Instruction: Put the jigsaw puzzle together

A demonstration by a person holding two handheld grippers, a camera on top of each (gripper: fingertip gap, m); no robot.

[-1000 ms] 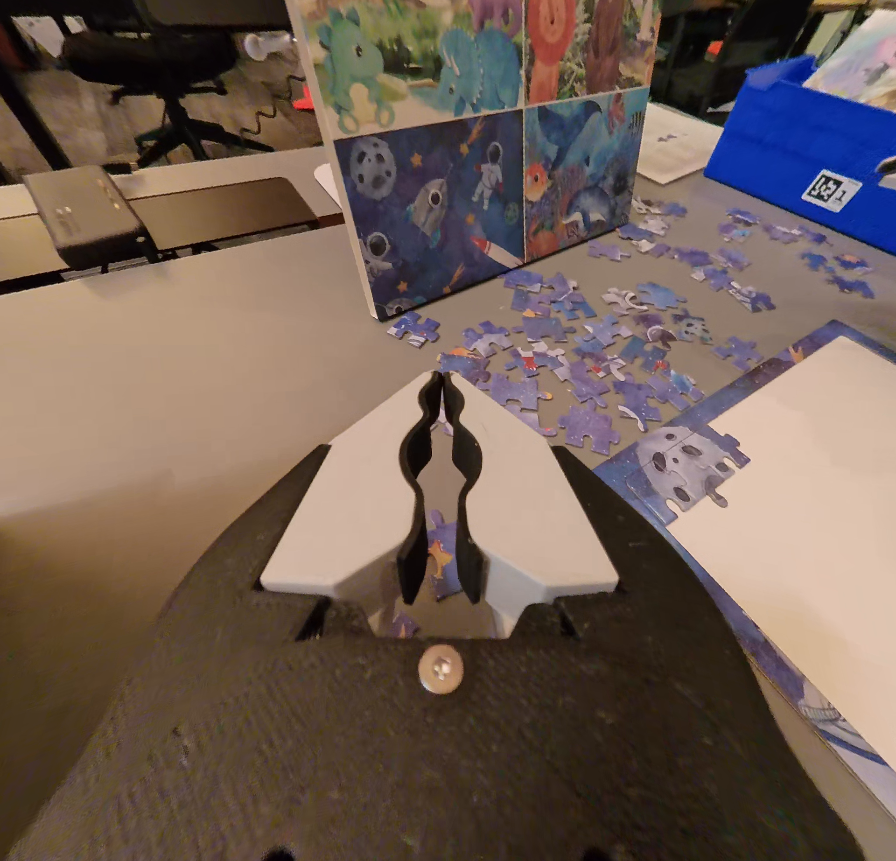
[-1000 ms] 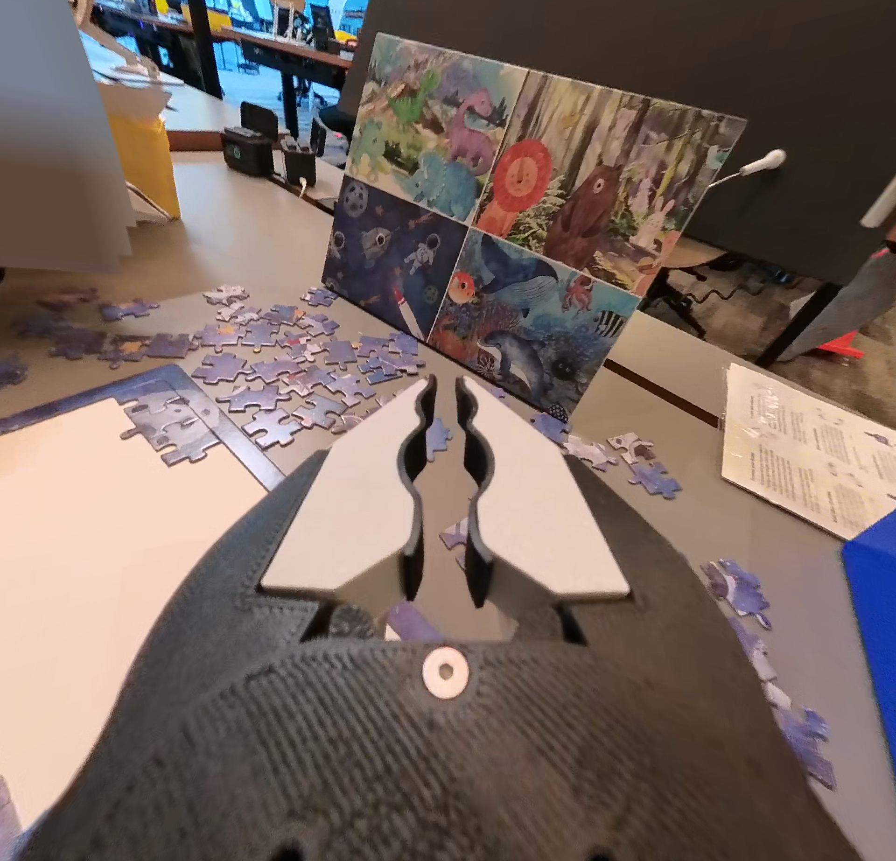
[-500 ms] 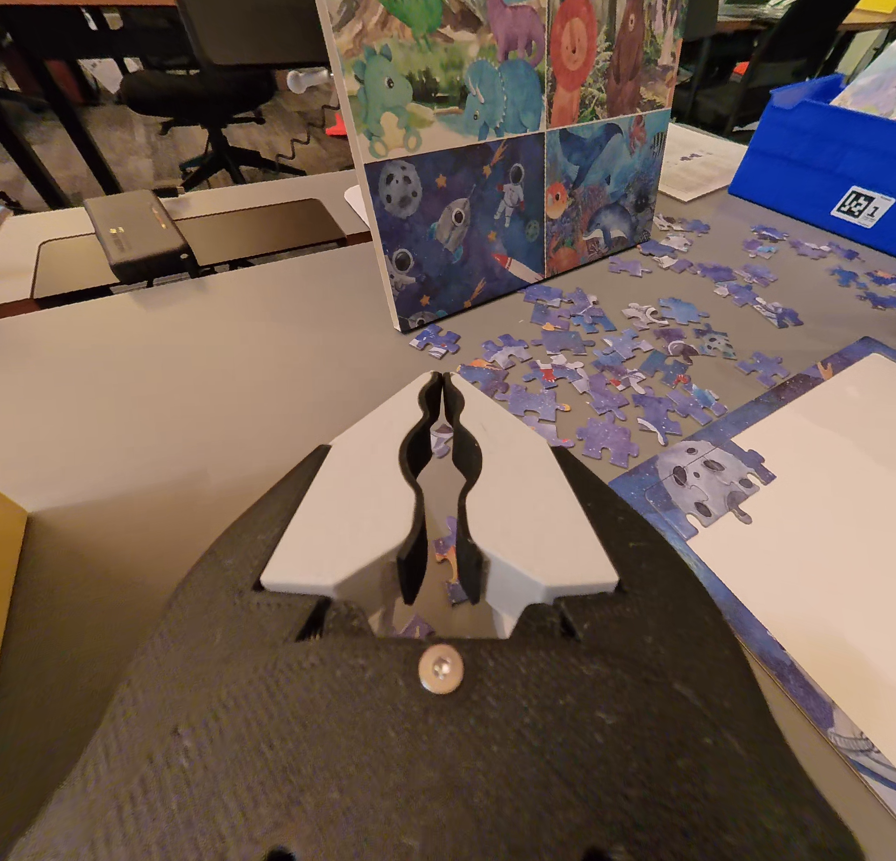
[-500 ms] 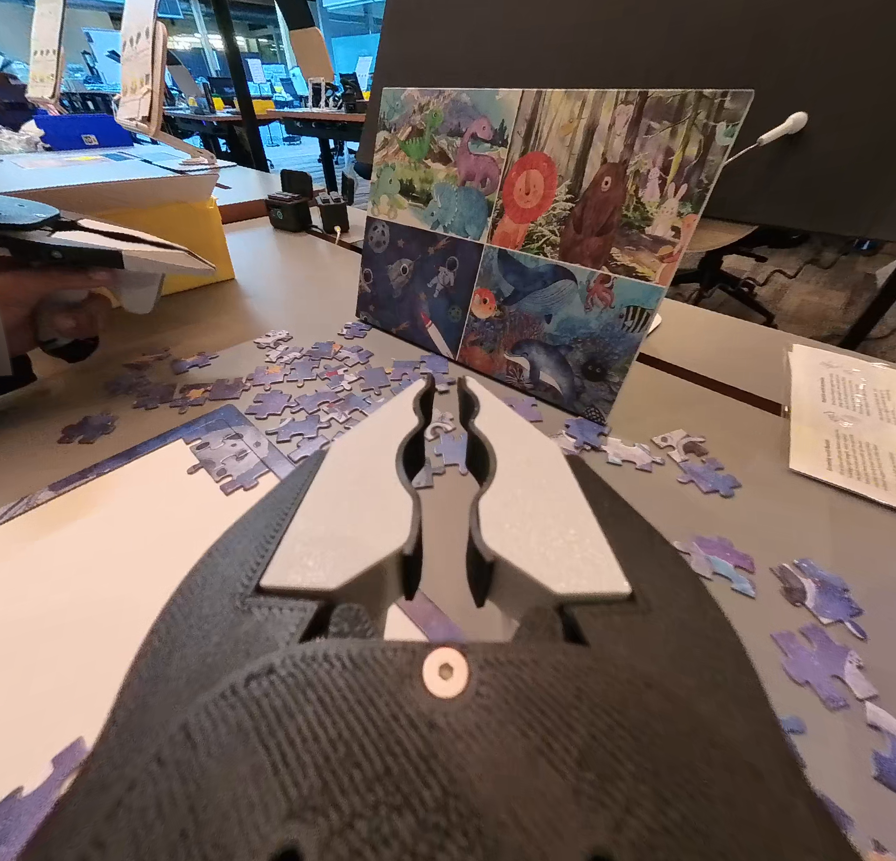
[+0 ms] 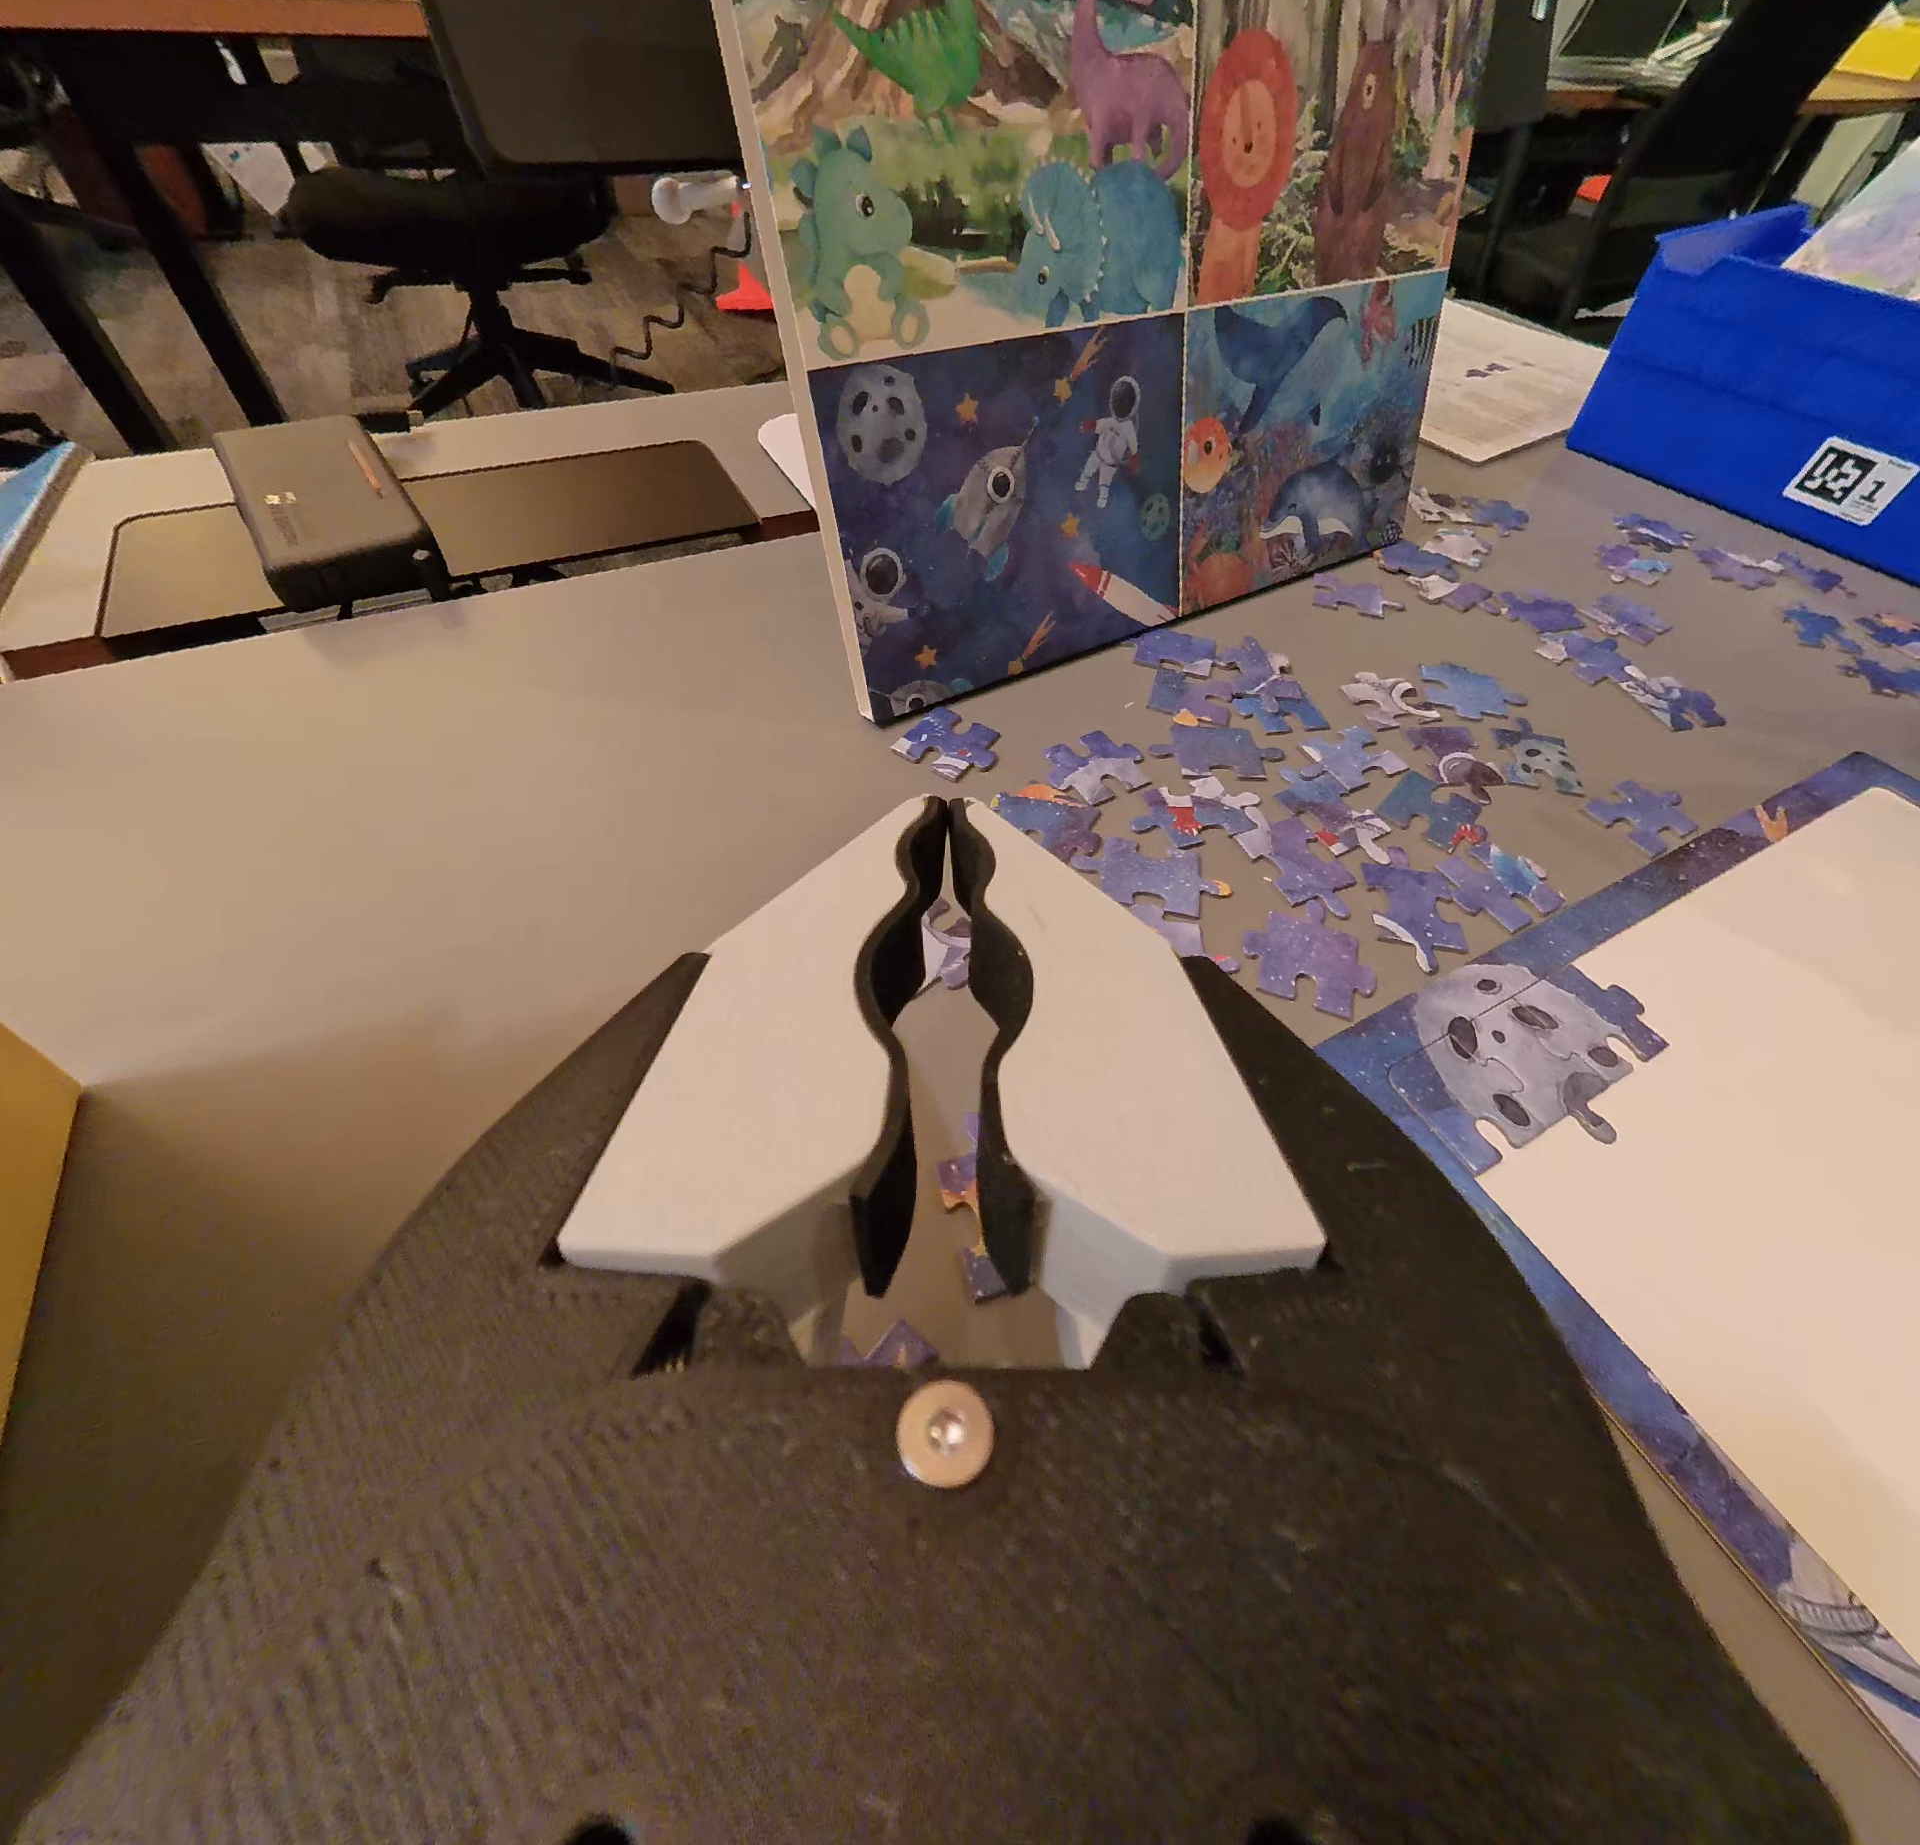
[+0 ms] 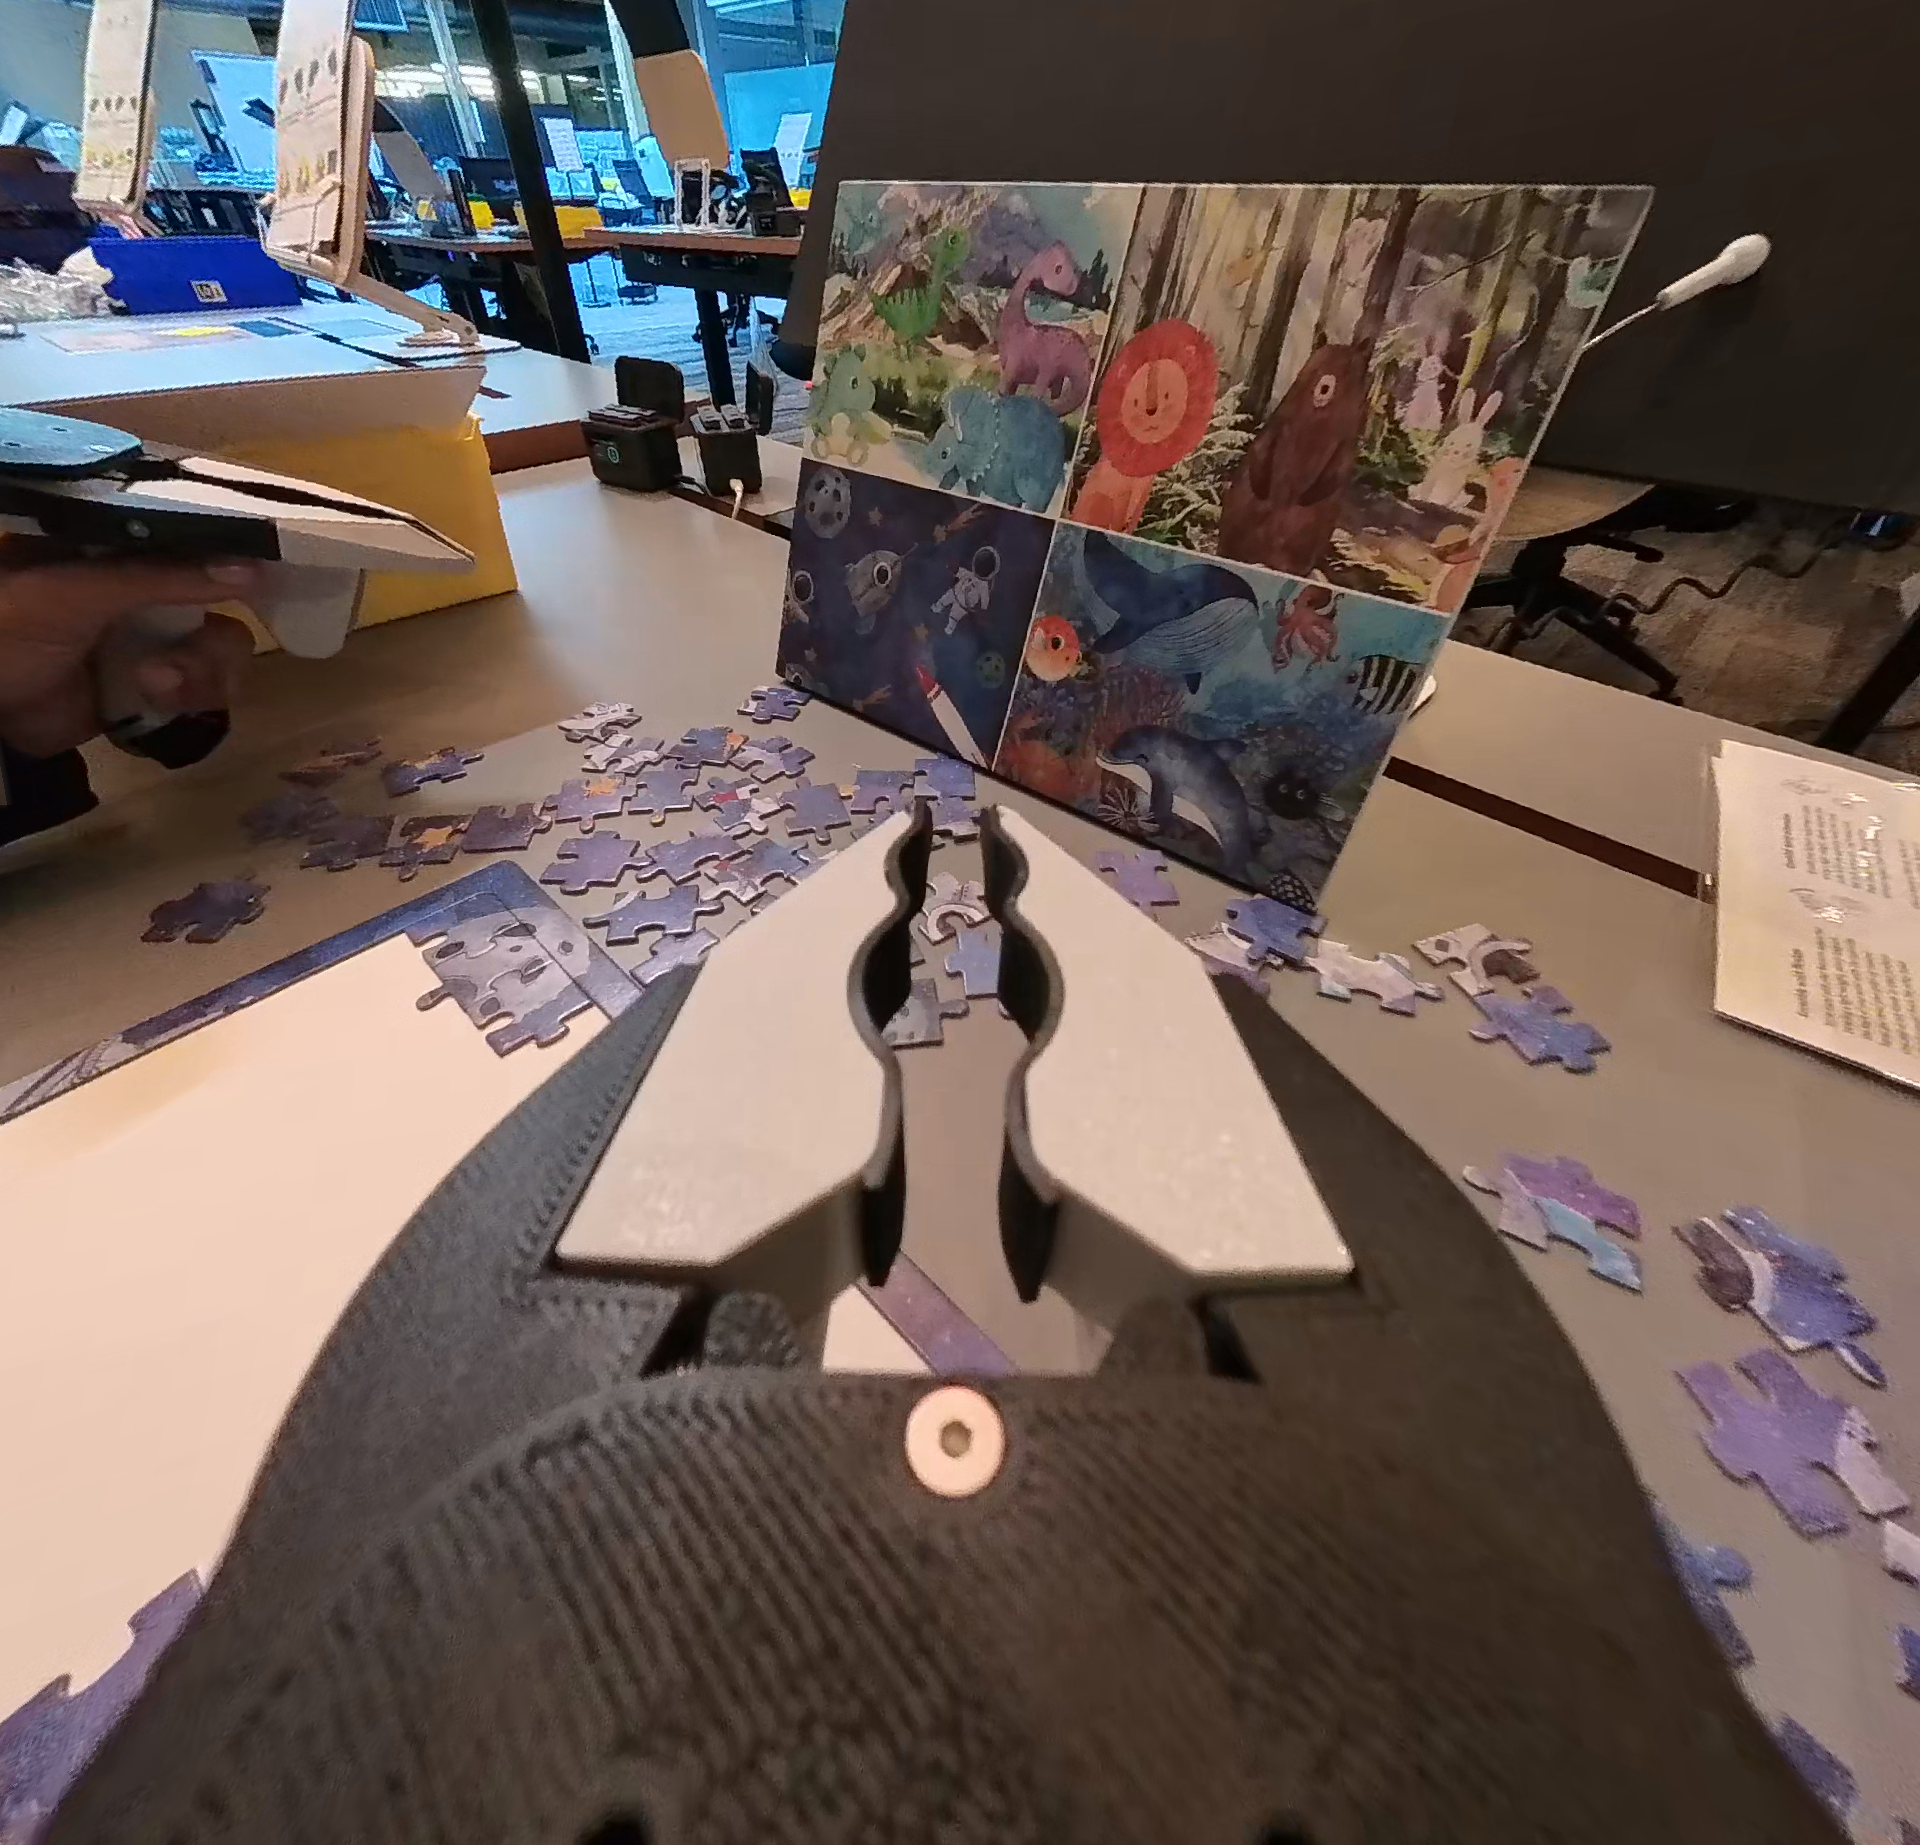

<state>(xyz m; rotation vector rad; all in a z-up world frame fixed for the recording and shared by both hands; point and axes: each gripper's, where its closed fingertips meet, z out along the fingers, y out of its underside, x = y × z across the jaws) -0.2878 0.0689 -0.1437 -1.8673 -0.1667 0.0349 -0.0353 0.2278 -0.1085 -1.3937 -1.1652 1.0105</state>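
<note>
My left gripper is shut, its fingertips touching with nothing between them, and it hovers above the grey table left of the loose blue-purple puzzle pieces. It also shows in the right wrist view, held level by a hand. My right gripper is slightly open and empty above the pieces. A puzzle tray with a white inside has joined moon pieces in its corner; these also show in the right wrist view. The picture box stands upright behind the pieces.
A blue bin stands at the far right. A printed sheet lies right of the box. A black device sits at the table's back edge, a yellow box at the left. Office chairs stand beyond. About 30 centimeters separates my left fingertips from the black device.
Both grippers have risen and levelled, so the views look more across the table than down on it. The left stays shut and the right stays slightly open.
</note>
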